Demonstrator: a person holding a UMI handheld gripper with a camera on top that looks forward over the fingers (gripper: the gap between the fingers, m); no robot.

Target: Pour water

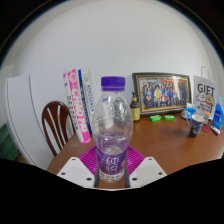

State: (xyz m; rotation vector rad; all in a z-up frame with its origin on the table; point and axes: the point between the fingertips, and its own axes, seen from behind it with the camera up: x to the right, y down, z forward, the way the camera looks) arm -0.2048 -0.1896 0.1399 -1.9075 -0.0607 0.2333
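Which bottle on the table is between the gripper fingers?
The clear plastic water bottle with the purple cap, held in the gripper; the small dark bottle stands far behind.

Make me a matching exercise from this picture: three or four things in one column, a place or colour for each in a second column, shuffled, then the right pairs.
Column one:
1. water bottle
2. framed photo
3. wooden chair
4. bottle cap

Column two:
A. purple
B. between the fingers of the claw
C. standing at the wall, beyond the bottle
D. beside the table, next to the books

Pairs: 1-B, 2-C, 3-D, 4-A
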